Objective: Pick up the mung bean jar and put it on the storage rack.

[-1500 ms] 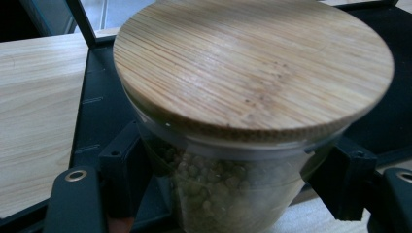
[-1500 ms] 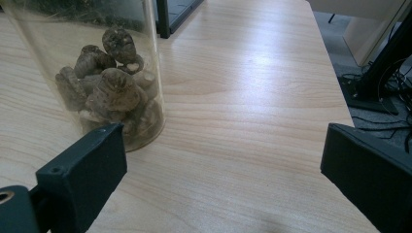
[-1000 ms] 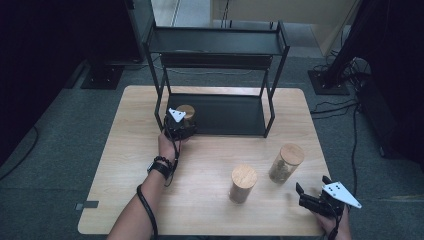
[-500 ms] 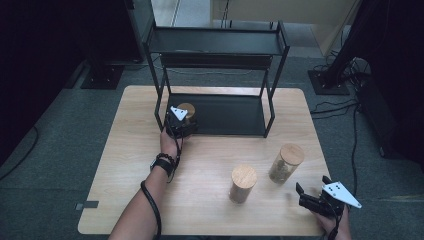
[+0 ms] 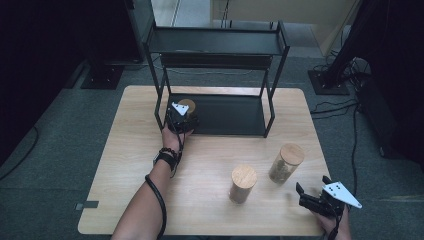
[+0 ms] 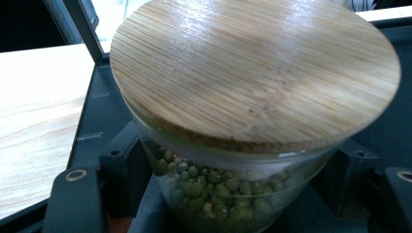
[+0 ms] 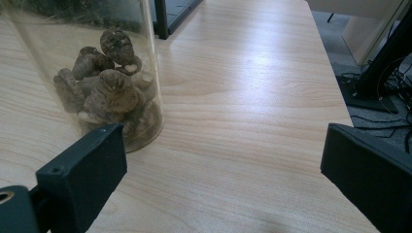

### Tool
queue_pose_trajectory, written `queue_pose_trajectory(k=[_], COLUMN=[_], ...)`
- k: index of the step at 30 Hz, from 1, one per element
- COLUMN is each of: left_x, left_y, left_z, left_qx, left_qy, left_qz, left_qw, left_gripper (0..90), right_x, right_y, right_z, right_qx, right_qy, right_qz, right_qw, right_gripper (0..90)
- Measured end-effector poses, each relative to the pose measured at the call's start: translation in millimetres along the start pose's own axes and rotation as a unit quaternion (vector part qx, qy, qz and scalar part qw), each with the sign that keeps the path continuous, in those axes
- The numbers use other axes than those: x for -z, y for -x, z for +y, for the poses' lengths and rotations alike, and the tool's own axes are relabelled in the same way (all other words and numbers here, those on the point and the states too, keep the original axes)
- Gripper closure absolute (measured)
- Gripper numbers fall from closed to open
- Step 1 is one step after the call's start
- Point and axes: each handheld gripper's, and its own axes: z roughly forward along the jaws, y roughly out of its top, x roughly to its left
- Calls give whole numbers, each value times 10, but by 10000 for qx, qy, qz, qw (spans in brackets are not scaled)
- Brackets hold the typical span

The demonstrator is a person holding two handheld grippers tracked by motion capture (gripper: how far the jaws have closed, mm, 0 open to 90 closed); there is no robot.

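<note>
Right now the round glass jar of green mung beans with a flat bamboo lid point(image 6: 252, 97) sits clamped between the black jaws of the left gripper point(image 5: 181, 120), which press on its glass wall just under the lid. From above, the jar point(image 5: 188, 106) is at the front left corner of the black metal two-tier rack's lower tray point(image 5: 230, 116), close to the rack's left front post point(image 5: 159, 105).

Placing it well seems to be the step in hand. I would judge that the jar's base should be flat on the tray before the jaws let go; the left gripper view looks down on a tilted lid, so whether the base already touches cannot be told. The jaws should open straight and fully, then draw back toward the person without brushing the post or nudging the glass, since the smooth jar could slide on the metal.

On the light wooden table point(image 5: 125, 150), the right gripper point(image 5: 320, 200) rests near the front right edge with its jaws wide apart and nothing between them. Just ahead of it stand a tall glass jar of brown dried lumps point(image 7: 97, 77) and, beside that, a second bamboo-lidded jar point(image 5: 243, 184), both well apart from the rack.
</note>
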Motion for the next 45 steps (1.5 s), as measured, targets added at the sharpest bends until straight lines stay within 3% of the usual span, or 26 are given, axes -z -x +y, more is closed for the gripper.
queue_pose_trajectory(k=[9, 11, 13, 18, 45], left_x=[-5, -9, 0, 41, 314], left_y=[27, 49, 62, 94, 42], left_z=[-21, -59, -64, -89, -248], left_qx=[139, 194, 160, 38, -101], left_qy=[-65, -125, -135, -135, 17], left_qz=[-84, -103, -183, -269, -456], left_qw=[9998, 9997, 9996, 9995, 9989], left_gripper=[218, 181, 87, 0, 0], right_x=[3, 4, 5, 5, 5], right_y=[-2, -3, -4, -7, -13], right_z=[-1, -2, -2, -3, -3], right_qx=[6, 7, -2, 23, 39], right_qy=[9, 12, 14, 18, 24], right_qz=[5, 1, 4, -7, -32], right_qw=[10000, 10000, 10000, 10000, 10000], right_gripper=[25, 25, 25, 25, 25])
